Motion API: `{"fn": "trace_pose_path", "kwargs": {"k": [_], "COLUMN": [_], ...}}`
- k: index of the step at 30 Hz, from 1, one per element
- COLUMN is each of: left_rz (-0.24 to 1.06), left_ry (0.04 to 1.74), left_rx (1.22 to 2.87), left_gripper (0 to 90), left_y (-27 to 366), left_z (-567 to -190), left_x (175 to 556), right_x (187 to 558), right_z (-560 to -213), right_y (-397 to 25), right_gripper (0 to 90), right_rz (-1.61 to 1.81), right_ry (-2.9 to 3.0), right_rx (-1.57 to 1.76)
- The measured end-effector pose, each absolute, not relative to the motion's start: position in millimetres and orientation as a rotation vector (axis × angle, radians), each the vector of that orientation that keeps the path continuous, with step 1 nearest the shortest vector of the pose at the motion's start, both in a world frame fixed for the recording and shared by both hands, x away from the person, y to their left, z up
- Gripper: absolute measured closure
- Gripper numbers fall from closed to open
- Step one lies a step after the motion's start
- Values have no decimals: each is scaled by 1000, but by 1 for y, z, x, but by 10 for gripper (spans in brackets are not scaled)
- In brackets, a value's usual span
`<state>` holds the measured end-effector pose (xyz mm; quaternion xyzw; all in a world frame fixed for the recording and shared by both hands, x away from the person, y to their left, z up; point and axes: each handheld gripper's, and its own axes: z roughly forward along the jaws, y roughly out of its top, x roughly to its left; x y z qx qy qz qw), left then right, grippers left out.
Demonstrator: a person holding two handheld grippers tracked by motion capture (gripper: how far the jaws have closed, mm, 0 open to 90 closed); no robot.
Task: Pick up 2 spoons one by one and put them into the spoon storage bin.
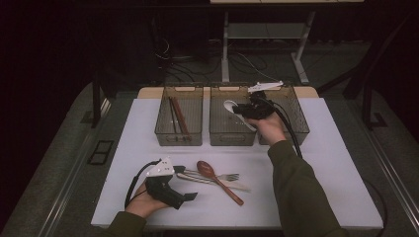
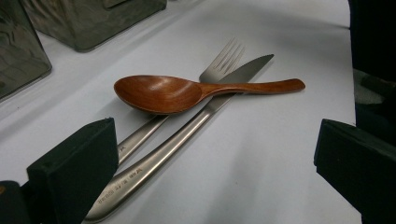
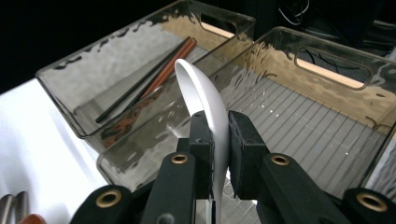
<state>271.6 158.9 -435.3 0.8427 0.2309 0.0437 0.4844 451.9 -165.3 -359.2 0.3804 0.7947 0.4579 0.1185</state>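
The right gripper (image 3: 215, 135) pinches a white spoon (image 3: 205, 100) above the middle bin (image 3: 327, 84), while the left gripper (image 2: 215, 163) gapes empty near the wooden spoon (image 2: 163, 93).

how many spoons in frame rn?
2. White spoon clamped in the right gripper over the middle bin; wooden spoon on the table across the fork and knife.

The high view looked down and forward on the whole white table (image 1: 316, 163). The left gripper view sat low and close, facing the wooden spoon (image 2: 173, 93), which the high view shared. The right gripper view looked closely over the clear bins (image 3: 299, 116), also seen from above.
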Motion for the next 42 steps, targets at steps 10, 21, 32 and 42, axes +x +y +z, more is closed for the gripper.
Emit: {"fn": "trace_pose_path", "kwargs": {"k": [10, 21, 32, 42], "left_rz": [104, 98, 102, 103], "left_ry": [564, 568, 566, 570], "left_rx": [2041, 2041, 2041, 2049], "left_gripper": [0, 0, 0, 0], "left_y": [159, 159, 159, 159], "left_z": [-435, -435, -435, -435], "left_x": [271, 271, 271, 271], "right_x": [458, 461, 453, 423], "right_z": [-374, -385, -373, -355], "right_y": [-150, -138, -139, -147], "right_gripper": [806, 795, 579, 453], "right_rz": [1222, 1060, 1127, 1236], "right_ry": [2391, 2515, 2528, 2539], "right_rx": [1135, 1135, 1114, 1043]}}
